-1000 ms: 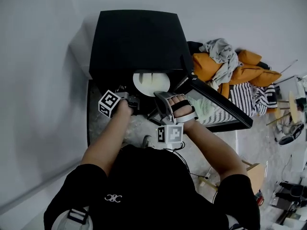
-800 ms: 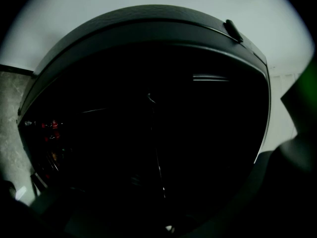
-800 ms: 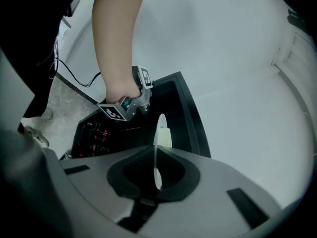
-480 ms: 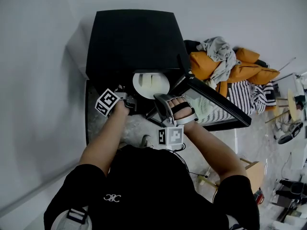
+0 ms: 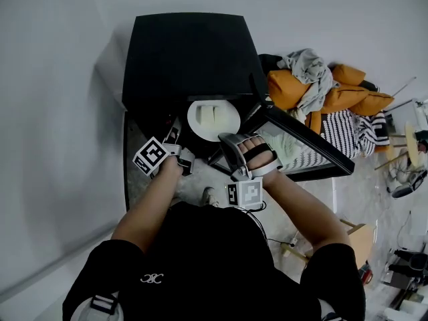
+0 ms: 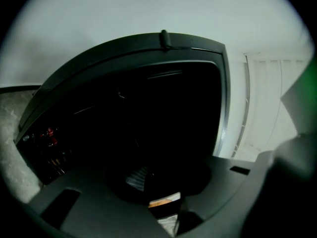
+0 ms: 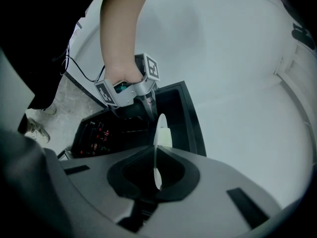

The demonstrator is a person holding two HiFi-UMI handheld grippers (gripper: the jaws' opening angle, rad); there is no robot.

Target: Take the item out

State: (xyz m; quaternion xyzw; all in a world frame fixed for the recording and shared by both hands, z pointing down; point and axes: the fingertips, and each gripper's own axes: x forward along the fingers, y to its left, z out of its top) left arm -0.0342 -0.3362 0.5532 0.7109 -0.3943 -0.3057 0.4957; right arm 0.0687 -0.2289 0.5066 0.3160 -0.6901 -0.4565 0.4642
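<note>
The right gripper (image 5: 226,140) is clamping the near rim of the white plate (image 5: 212,120), which is lying at the mouth of the open black oven (image 5: 187,52), so the taking-out is under way. The left gripper (image 5: 179,143), at the plate's 8 o'clock, has just been opening its jaws, with nothing between them. The next move is probably calling for a level pull toward 6 o'clock, clearing the door (image 5: 304,144).

We are clamping the white plate (image 7: 157,175) (edge-on, a pale slab (image 7: 166,137) lying on it) in our right gripper (image 7: 155,151), facing the open black oven (image 7: 193,120).
</note>
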